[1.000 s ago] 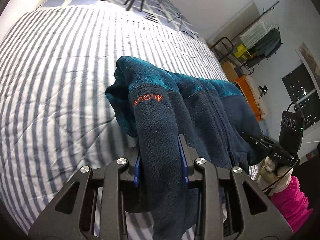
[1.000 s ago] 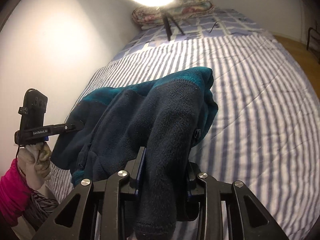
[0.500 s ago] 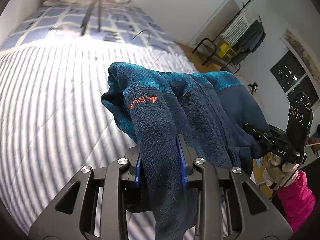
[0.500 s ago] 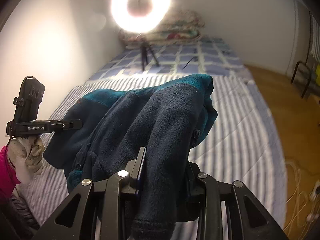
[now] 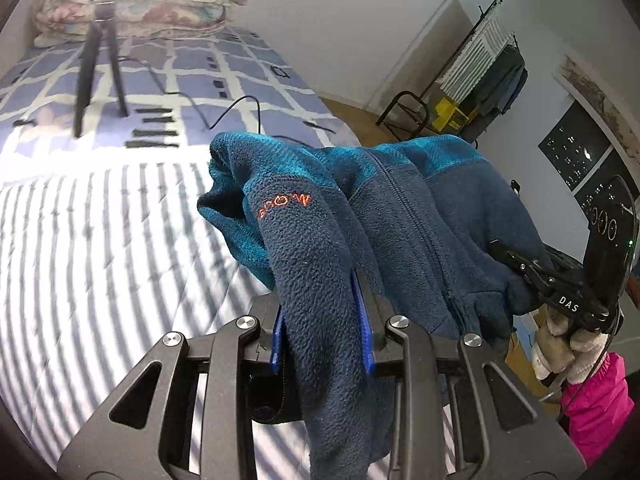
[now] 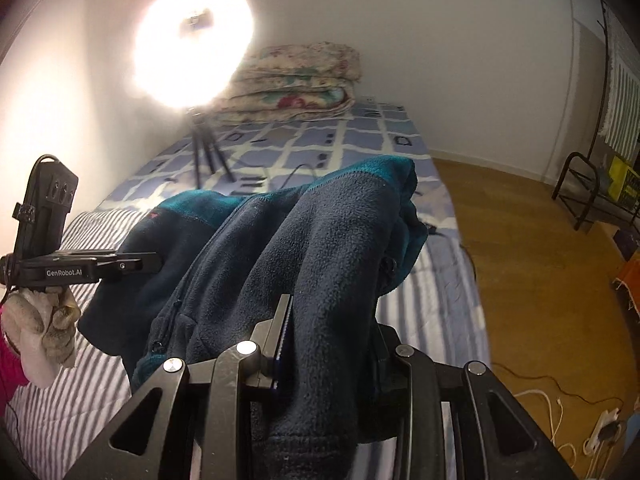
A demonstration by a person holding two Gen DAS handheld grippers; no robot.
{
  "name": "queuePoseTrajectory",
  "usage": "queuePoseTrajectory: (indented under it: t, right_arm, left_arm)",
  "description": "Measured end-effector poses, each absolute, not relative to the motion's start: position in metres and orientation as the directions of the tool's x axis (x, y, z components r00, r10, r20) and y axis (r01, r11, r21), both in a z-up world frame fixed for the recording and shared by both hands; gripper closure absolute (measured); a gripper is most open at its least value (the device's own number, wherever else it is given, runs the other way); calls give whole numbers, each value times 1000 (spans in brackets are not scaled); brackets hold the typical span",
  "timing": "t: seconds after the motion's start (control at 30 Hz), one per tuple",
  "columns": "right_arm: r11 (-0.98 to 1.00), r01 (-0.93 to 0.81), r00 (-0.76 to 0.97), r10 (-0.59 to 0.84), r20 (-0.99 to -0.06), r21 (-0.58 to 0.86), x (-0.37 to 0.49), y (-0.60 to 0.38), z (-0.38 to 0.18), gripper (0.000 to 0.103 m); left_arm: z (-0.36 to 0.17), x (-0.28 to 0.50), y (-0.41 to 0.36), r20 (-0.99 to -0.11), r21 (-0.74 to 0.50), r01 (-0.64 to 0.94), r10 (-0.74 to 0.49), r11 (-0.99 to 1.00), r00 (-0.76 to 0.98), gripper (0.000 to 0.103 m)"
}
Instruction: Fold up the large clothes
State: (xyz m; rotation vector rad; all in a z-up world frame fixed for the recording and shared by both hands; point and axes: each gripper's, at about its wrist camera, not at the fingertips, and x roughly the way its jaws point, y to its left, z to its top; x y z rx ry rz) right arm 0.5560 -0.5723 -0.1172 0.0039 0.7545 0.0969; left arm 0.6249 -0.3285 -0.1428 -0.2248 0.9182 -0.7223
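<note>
Navy-and-teal fleece jacket [image 5: 404, 216] hangs in the air above the striped bed [image 5: 100, 240], strung between both tools; left gripper [image 5: 322, 320] clamped on a bunched fold with the orange logo just past the pads; right gripper [image 6: 328, 336] clamped on another thick fold, cuff drooping below the jaws; gloved hand [image 6: 40, 328] with pink sleeve under the left tool; ring light [image 6: 192, 40] on tripod and folded floral quilt [image 6: 296, 80] at the bed's far end; clothes rack [image 5: 488, 76] by the wall.

Both wrist cameras sit close behind their own jaws, tilted downward along the bed [image 5: 100, 240] toward the quilts [image 6: 296, 80] at upper frame; both share the fleece jacket [image 5: 420, 216].
</note>
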Motion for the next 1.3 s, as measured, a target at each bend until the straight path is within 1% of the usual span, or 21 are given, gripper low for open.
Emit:
queuePoseTrajectory:
  t: [0.23, 0.3, 0.37, 0.43, 0.47, 0.53, 0.57, 0.6, 0.63, 0.73, 0.8, 1.0, 1.3]
  right_arm:
    - [995, -77, 733, 98, -674, 61, 608, -606, -141, 73]
    - [996, -69, 710, 87, -699, 53, 618, -616, -159, 73]
    - [997, -48, 661, 73, -747, 54, 629, -624, -182, 71]
    - [999, -23, 631, 45, -775, 39, 636, -629, -199, 67]
    - [999, -5, 623, 36, -781, 42, 638, -634, -206, 61]
    - [996, 33, 619, 45, -784, 84, 637, -646, -212, 55]
    - [993, 61, 621, 40, -783, 99, 635, -652, -211, 48]
    - [992, 75, 625, 30, -780, 99, 633, -654, -210, 45]
    - [993, 77, 629, 19, -777, 87, 631, -654, -207, 45]
    - [996, 89, 638, -57, -768, 0, 623, -643, -196, 45]
    - [994, 102, 644, -88, -760, -29, 619, -639, -188, 45]
    - [991, 135, 697, -96, -710, -2, 587, -625, -155, 45]
    - [995, 98, 742, -87, -664, -21, 534, -569, -103, 45]
  left_arm:
    - [-158, 672, -358, -627, -470, 459, -651, 754, 427, 76]
    - [-170, 683, -363, -645, -466, 448, -640, 763, 418, 76]
    - [-189, 693, -366, -695, -438, 425, -598, 792, 399, 76]
    - [-204, 697, -366, -721, -419, 409, -571, 811, 394, 75]
    - [-208, 697, -366, -723, -418, 409, -570, 811, 391, 73]
    - [-211, 696, -363, -719, -416, 416, -573, 808, 394, 69]
    - [-211, 696, -362, -721, -415, 413, -570, 811, 394, 65]
    - [-211, 696, -360, -722, -414, 407, -566, 814, 398, 60]
    - [-209, 694, -358, -722, -410, 402, -561, 819, 405, 58]
    - [-199, 688, -356, -725, -379, 410, -541, 830, 425, 58]
    - [-190, 680, -354, -732, -346, 418, -521, 840, 439, 58]
    - [-158, 649, -338, -702, -325, 460, -537, 826, 468, 58]
    - [-105, 573, -314, -660, -299, 529, -572, 794, 487, 58]
